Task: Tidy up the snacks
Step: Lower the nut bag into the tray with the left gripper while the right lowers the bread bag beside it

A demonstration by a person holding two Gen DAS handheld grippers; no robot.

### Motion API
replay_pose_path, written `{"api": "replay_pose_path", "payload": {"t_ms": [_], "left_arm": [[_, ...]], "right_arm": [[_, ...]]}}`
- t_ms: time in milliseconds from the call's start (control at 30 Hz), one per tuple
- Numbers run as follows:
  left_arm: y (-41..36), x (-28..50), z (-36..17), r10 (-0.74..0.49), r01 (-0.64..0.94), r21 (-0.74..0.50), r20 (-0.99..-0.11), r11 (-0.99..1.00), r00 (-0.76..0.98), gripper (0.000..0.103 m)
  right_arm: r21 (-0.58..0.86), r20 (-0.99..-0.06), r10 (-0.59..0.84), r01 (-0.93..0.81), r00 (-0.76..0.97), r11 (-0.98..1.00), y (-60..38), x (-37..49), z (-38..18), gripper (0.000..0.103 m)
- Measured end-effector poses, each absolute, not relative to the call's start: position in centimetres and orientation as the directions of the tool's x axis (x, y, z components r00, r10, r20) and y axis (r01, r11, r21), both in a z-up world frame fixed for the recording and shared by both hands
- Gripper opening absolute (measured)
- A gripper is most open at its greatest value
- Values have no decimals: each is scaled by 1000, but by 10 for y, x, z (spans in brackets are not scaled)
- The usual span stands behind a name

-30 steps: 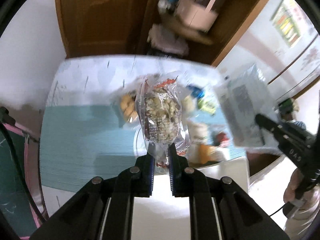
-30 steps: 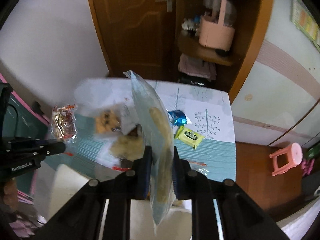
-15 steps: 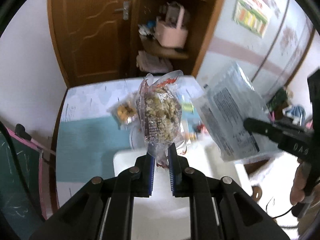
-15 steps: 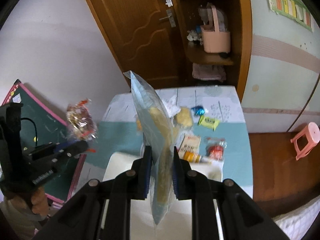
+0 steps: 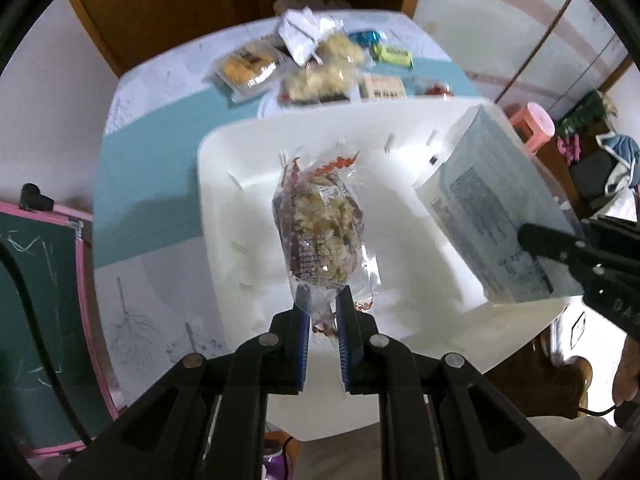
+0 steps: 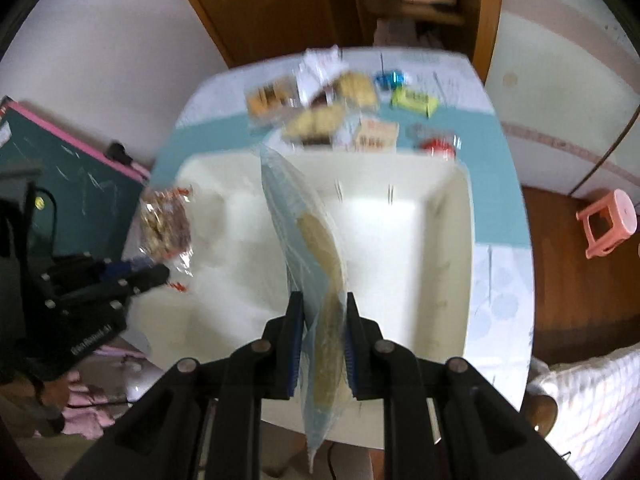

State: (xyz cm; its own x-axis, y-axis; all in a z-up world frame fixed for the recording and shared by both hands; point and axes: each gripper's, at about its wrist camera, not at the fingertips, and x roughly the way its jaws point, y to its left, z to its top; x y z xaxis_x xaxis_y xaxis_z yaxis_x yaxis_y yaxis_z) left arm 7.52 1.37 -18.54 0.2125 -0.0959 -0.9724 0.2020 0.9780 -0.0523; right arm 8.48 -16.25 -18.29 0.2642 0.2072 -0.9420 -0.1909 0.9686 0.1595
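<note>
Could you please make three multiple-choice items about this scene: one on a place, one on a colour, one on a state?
1. Where is the clear red-printed packet of pale crunchy snack?
A. Lying on the table
B. Held above the white plastic bin
C. On the shelf

2. What colour is the small plastic stool on the floor?
A. Pink
B. Black
C. Yellow

3. How does the right gripper stand?
A. Open and empty
B. Shut on the pale blue flat snack bag
C. Resting inside the bin

Key: 1 B, the left gripper clamps the packet's bottom edge and the bin's white floor shows behind it. 2 A, the stool is plainly pink against the brown floor. 3 B, both pads press the blue bag, which sticks up between them.
</note>
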Motion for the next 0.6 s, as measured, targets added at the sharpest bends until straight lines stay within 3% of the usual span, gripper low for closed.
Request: {"api": "replay_pose_path", "payload": {"t_ms": [233, 267, 333, 400, 467, 600], "left_arm": [[-2, 67, -214, -48, 219, -15, -988, 976, 150, 16], [-4, 67, -216, -46, 223, -12, -988, 975, 147, 20], [-8, 66, -214, -43, 224, -12, -990, 974, 138, 59], [-11, 65, -211, -47, 218, -14, -988, 976, 148, 76], [-12, 66, -206, -47, 214, -12, -986, 977, 159, 78], [-12, 69, -198, -47, 187, -14, -984, 982, 173, 78]], "right_arm": [[163, -960, 201, -194, 197, 967, -159, 72, -217, 20], [171, -958, 209, -197, 195, 965, -159, 72, -218, 21], [160, -961, 199, -202, 190, 966, -158, 71, -217, 23], [153, -963, 191, -200, 189, 968, -159, 70, -215, 39], [146, -961, 185, -195, 203, 970, -161, 68, -211, 49], [138, -947, 192, -212, 259, 968, -163, 63, -195, 55]]}}
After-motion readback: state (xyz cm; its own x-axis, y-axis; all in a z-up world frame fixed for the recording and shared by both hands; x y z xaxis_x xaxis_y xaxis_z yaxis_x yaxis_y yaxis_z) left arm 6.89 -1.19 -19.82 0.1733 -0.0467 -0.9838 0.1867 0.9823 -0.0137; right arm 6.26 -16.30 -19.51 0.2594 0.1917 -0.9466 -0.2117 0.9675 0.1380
